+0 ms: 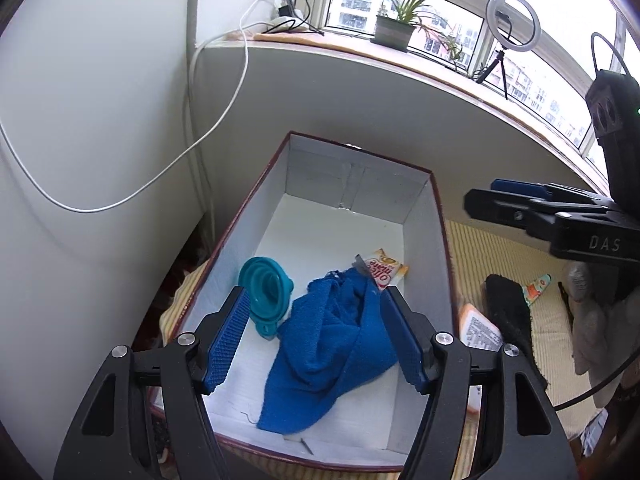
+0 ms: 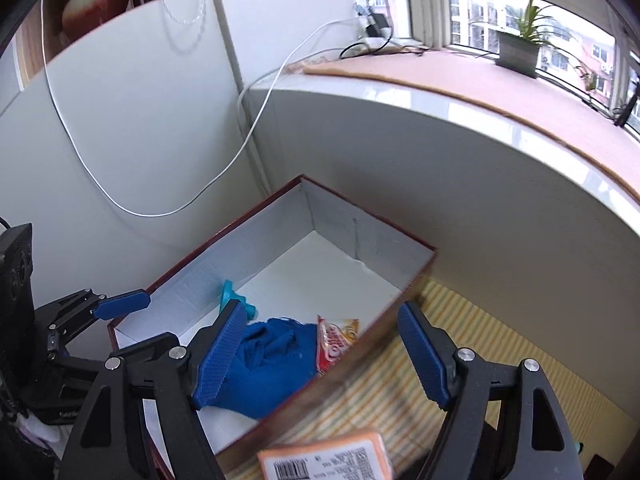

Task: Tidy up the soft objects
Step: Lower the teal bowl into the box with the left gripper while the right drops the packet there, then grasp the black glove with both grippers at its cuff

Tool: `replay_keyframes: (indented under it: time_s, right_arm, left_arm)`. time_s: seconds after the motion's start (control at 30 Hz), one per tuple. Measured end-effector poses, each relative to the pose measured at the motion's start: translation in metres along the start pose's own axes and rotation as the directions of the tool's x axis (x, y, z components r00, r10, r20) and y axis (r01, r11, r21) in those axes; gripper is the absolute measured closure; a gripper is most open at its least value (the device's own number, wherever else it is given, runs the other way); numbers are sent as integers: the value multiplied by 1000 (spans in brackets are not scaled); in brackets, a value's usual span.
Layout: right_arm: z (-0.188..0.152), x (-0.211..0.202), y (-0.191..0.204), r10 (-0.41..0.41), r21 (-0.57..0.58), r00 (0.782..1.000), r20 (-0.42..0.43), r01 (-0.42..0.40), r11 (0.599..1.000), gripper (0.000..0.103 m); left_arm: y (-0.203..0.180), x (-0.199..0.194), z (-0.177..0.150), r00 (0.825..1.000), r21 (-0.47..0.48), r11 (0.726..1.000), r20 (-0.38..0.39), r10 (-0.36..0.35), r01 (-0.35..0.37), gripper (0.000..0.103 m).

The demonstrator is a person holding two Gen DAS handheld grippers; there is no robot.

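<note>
A crumpled blue towel [image 1: 332, 344] lies in the white-lined cardboard box [image 1: 348, 184], next to a teal collapsible funnel [image 1: 266, 292] and an orange snack packet [image 1: 384, 272]. My left gripper [image 1: 314, 336] is open and empty above the towel. The towel [image 2: 272, 364], funnel [image 2: 236, 300] and packet [image 2: 334, 344] also show in the right wrist view. My right gripper [image 2: 320, 356] is open and empty over the box's right rim [image 2: 360, 356]; it also shows in the left wrist view [image 1: 504, 196]. An orange pack [image 2: 332, 460] lies just below the right gripper.
The box sits on a striped yellow mat [image 1: 480, 256]. On the mat right of the box lie the orange pack [image 1: 478, 328], a black soft item [image 1: 508, 312] and a patterned cloth [image 1: 538, 288]. A grey wall and window sill [image 1: 360, 52] stand behind; a white cable [image 1: 120, 200] hangs left.
</note>
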State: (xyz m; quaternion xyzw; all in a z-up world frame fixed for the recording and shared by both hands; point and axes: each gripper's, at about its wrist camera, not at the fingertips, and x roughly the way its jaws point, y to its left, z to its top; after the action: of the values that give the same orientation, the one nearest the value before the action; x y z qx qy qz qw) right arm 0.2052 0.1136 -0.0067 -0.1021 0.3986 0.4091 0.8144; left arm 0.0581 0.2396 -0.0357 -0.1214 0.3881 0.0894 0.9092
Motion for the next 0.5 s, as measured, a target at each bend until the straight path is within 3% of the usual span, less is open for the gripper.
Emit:
replay_keyframes:
  time_s: [0.27, 0.5]
  right_arm:
    - [-25, -47, -33, -18, 42, 999, 38, 17, 999, 28]
    - [-72, -94, -78, -53, 116, 997, 63, 45, 992, 28]
  left_arm:
    - [-24, -19, -10, 999, 28, 999, 28, -44, 43, 36]
    - [-58, -32, -18, 993, 92, 990, 40, -111, 107, 36]
